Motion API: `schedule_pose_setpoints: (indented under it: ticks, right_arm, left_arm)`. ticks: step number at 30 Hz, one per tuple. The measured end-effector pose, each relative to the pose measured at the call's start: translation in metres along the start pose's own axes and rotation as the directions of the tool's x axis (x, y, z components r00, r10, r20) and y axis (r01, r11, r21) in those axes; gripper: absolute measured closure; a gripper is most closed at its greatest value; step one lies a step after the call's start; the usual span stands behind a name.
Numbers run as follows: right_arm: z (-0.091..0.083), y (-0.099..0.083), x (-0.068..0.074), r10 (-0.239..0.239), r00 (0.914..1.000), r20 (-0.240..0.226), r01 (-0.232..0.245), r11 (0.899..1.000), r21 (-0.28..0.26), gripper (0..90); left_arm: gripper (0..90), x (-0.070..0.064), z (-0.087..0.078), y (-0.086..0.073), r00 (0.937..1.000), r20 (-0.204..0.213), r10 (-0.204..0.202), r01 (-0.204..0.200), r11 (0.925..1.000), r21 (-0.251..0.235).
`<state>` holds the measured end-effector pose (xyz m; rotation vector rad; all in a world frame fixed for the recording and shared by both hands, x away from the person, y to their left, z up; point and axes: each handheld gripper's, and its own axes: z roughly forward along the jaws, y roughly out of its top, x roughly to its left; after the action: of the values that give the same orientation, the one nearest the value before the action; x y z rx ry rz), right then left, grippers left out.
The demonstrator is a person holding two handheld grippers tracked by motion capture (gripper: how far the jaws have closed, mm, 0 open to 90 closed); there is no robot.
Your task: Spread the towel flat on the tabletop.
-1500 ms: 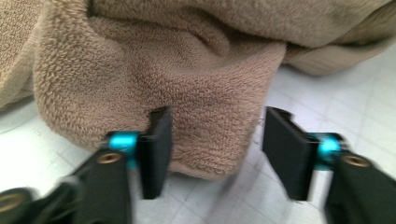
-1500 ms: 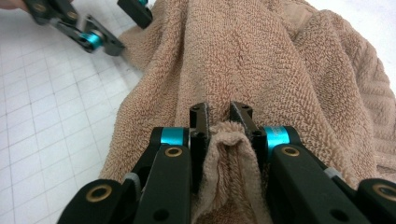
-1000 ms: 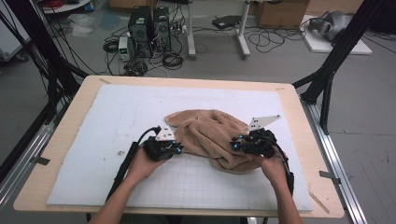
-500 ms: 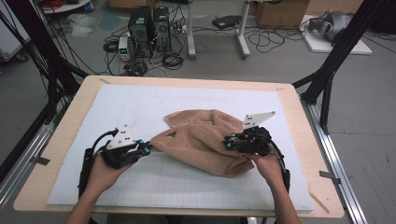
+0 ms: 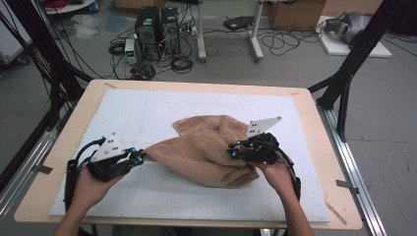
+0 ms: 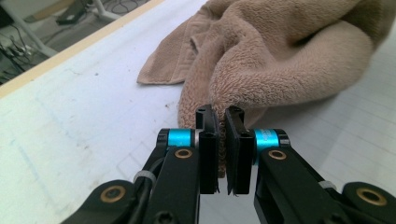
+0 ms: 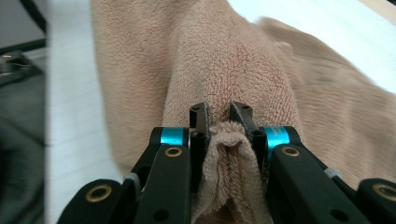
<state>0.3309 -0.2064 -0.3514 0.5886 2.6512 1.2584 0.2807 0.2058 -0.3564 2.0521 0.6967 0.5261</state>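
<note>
Towel (image 5: 206, 150) lay stretched left-right between grippers; left gripper (image 5: 138, 158) pinched left corner, right gripper (image 5: 232, 152) clamped right fold.

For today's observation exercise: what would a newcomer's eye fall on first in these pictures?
A crumpled tan towel at the middle of the white mat. The left gripper pinches its stretched-out left end, and the right gripper clamps a thick fold on its right side.
</note>
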Motion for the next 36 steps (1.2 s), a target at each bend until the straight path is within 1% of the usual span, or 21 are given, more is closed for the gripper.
schedule_pose_setpoints:
  ticks: [1, 2, 3, 5, 6, 8, 9, 11, 12, 14, 17, 19, 21, 22, 24, 25, 26, 27, 30, 32, 36]
  right_arm:
    - [-0.001, -0.005, -0.014, 0.032, 0.9988, 0.037, -0.032, 0.999, 0.002, 78.0]
    - [-0.002, -0.008, -0.021, 0.057, 0.9972, 0.049, -0.057, 0.998, 0.005, 77.9]
    - [-0.002, -0.011, -0.029, 0.075, 0.9955, 0.058, -0.075, 0.997, 0.001, 78.0]
    - [-0.003, -0.019, -0.044, 0.111, 0.9898, 0.089, -0.112, 0.994, 0.006, 78.0]
    - [-0.003, -0.019, -0.044, 0.111, 0.9898, 0.089, -0.112, 0.994, 0.006, 78.0]
    - [-0.002, -0.029, -0.063, 0.16, 0.9798, 0.121, -0.162, 0.987, 0.011, 78.1]
    - [-0.003, -0.033, -0.068, 0.169, 0.9759, 0.137, -0.173, 0.985, 0.012, 78.1]
    - [-0.003, -0.036, -0.074, 0.18, 0.9724, 0.149, -0.183, 0.983, 0.011, 78.2]
    - [-0.001, -0.041, -0.085, 0.213, 0.963, 0.165, -0.217, 0.976, 0.01, 78.2]
    - [0.004, -0.046, -0.092, 0.227, 0.9574, 0.179, -0.236, 0.971, 0.028, 78.2]
    - [0.014, -0.051, -0.099, 0.251, 0.9523, 0.173, -0.263, 0.964, 0.048, 77.8]
    - [0.015, -0.05, -0.099, 0.246, 0.9546, 0.169, -0.256, 0.966, 0.044, 74.6]
    - [0.009, -0.048, -0.095, 0.251, 0.9547, 0.16, -0.256, 0.967, 0.011, 69.9]
    - [0.009, -0.048, -0.095, 0.251, 0.9547, 0.16, -0.256, 0.967, 0.011, 69.9]
    - [-0.004, -0.041, -0.085, 0.231, 0.959, 0.165, -0.228, 0.973, -0.033, 63.6]
    - [-0.008, -0.039, -0.081, 0.22, 0.9622, 0.161, -0.215, 0.976, -0.044, 61.8]
    - [-0.013, -0.037, -0.076, 0.209, 0.9633, 0.169, -0.203, 0.978, -0.05, 60.0]
    - [-0.017, -0.035, -0.071, 0.191, 0.9647, 0.182, -0.184, 0.981, -0.053, 58.6]
    - [-0.024, -0.032, -0.062, 0.18, 0.9653, 0.189, -0.171, 0.983, -0.062, 54.8]
    - [-0.033, -0.026, -0.048, 0.148, 0.9708, 0.188, -0.137, 0.988, -0.074, 50.8]
    - [-0.034, -0.022, -0.03, 0.107, 0.9819, 0.156, -0.098, 0.993, -0.061, 48.4]
  left_arm:
    - [84.7, 0.006, 0.011, 0.003, 0.9998, 0.002, -0.017, 0.017, 0.9998, 0.005]
    - [84.7, 0.015, 0.035, 0.008, 0.9996, -0.014, -0.023, 0.024, 0.9995, 0.022]
    - [84.6, 0.015, 0.035, 0.008, 0.9996, -0.014, -0.023, 0.024, 0.9995, 0.022]
    - [84.7, 0.027, 0.057, 0.012, 0.9979, -0.008, -0.064, 0.065, 0.9976, 0.025]
    - [84.7, 0.032, 0.068, 0.013, 0.9968, -0.012, -0.079, 0.079, 0.9965, 0.028]
    - [84.6, 0.045, 0.096, 0.015, 0.991, -0.018, -0.133, 0.133, 0.9897, 0.052]
    - [84.6, 0.045, 0.096, 0.015, 0.991, -0.018, -0.133, 0.133, 0.9897, 0.052]
    - [84.6, 0.05, 0.111, 0.017, 0.99, -0.024, -0.139, 0.14, 0.9881, 0.064]
    - [84.6, 0.056, 0.127, 0.015, 0.9839, -0.027, -0.176, 0.178, 0.9805, 0.083]
    - [84.5, 0.058, 0.134, 0.013, 0.9836, -0.037, -0.176, 0.179, 0.9787, 0.1]
    - [83.3, 0.06, 0.151, 0.007, 0.9805, -0.029, -0.194, 0.197, 0.9677, 0.158]
    - [78.8, 0.058, 0.152, 0.006, 0.9819, -0.017, -0.189, 0.189, 0.9675, 0.168]
    - [70.3, 0.056, 0.146, 0.008, 0.9829, 0.003, -0.184, 0.181, 0.9702, 0.161]
    - [70.3, 0.056, 0.141, 0.009, 0.9837, 0.008, -0.18, 0.176, 0.9725, 0.152]
    - [62.6, 0.054, 0.12, 0.011, 0.9853, 0.024, -0.169, 0.165, 0.98, 0.111]
    - [60.6, 0.054, 0.12, 0.011, 0.9853, 0.024, -0.169, 0.165, 0.98, 0.111]
    - [59.3, 0.052, 0.106, 0.009, 0.9866, 0.035, -0.159, 0.155, 0.9833, 0.096]
    - [57.8, 0.052, 0.106, 0.009, 0.9866, 0.035, -0.159, 0.155, 0.9833, 0.096]
    - [55.2, 0.048, 0.087, 0.003, 0.9896, 0.031, -0.141, 0.138, 0.9872, 0.08]
    - [51.5, 0.046, 0.076, -0.002, 0.9892, 0.029, -0.144, 0.141, 0.9873, 0.073]
    - [46.9, 0.04, 0.062, -0.014, 0.9884, 0.029, -0.149, 0.147, 0.986, 0.08]
